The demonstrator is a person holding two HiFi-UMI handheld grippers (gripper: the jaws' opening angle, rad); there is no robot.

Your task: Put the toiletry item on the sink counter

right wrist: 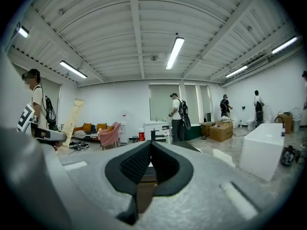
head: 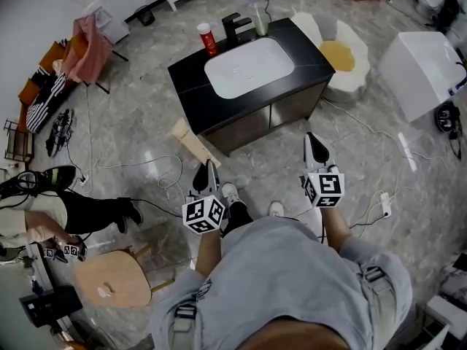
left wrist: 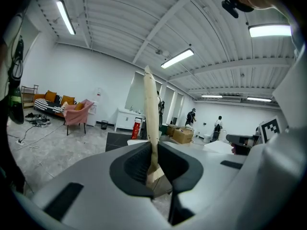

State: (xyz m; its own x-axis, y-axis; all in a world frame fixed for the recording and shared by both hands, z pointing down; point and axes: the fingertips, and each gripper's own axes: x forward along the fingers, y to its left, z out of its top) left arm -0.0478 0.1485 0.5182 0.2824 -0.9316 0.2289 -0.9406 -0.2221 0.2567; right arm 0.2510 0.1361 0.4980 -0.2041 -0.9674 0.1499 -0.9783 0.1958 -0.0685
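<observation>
left gripper (left wrist: pixel 153 163) clamps long cream plastic tube (left wrist: pixel 151 109), seemingly its crimped end; right gripper (right wrist: pixel 149 164) closed, empty; black sink counter (head: pixel 191 87) unreached.

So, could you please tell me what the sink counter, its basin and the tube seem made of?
Sink counter: dark, matte slab, perhaps stone or laminate. Basin: white, glossy with highlights, likely ceramic. Tube: cream, probably soft plastic, its crimped end pinched in the left hand-held gripper.
</observation>
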